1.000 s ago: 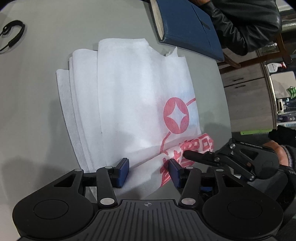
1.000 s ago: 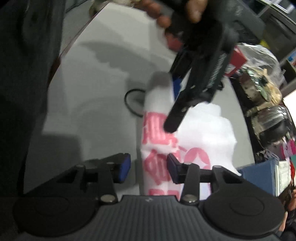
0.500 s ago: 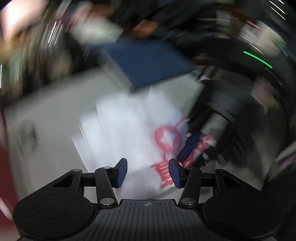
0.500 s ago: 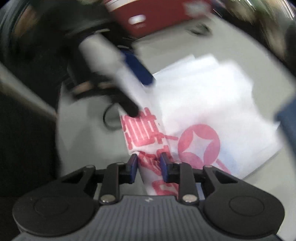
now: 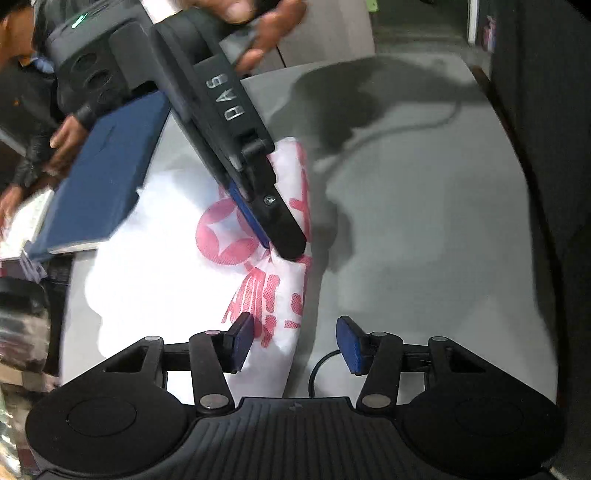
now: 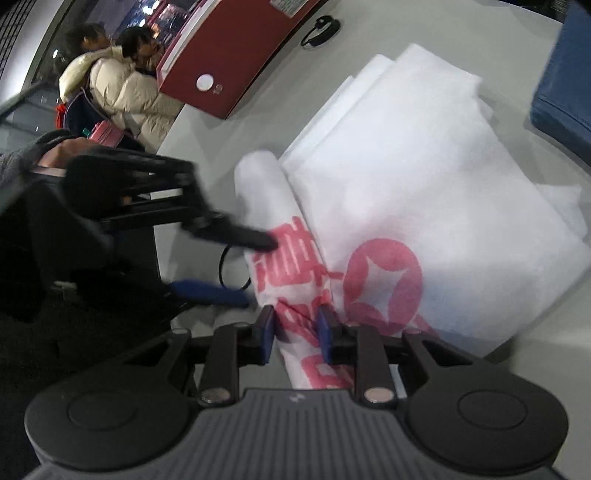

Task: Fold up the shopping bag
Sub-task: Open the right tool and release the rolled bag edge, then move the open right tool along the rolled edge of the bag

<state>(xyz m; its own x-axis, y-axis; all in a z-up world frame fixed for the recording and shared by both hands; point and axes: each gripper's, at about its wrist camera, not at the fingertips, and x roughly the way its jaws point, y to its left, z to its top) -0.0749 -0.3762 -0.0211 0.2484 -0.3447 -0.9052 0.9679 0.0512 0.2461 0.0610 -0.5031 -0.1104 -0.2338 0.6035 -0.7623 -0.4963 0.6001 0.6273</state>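
Observation:
A white shopping bag (image 5: 155,266) with red print lies flat on the grey table (image 5: 424,240), its near edge rolled into a tube (image 6: 266,192). My right gripper (image 6: 295,330) is shut on that rolled edge, the cloth bunched between its blue pads. In the left wrist view it reaches in from the upper left (image 5: 280,251). My left gripper (image 5: 295,343) is open and straddles the end of the roll. The cloth lies close to one of its pads (image 5: 240,341) and well clear of the other. In the right wrist view the left gripper (image 6: 260,271) comes in from the left.
A blue book (image 5: 103,177) lies by the bag's far side, with a person's hand (image 5: 62,140) on it. A black cable (image 5: 321,369) loops on the table beside the roll. A headset (image 6: 319,29) and a red cabinet (image 6: 229,48) sit further off, with people (image 6: 122,85) behind.
Both hands have swung round and rolled. The right gripper's jaws have narrowed onto the rolled edge. The left gripper has stayed open and now sits at the roll's other end.

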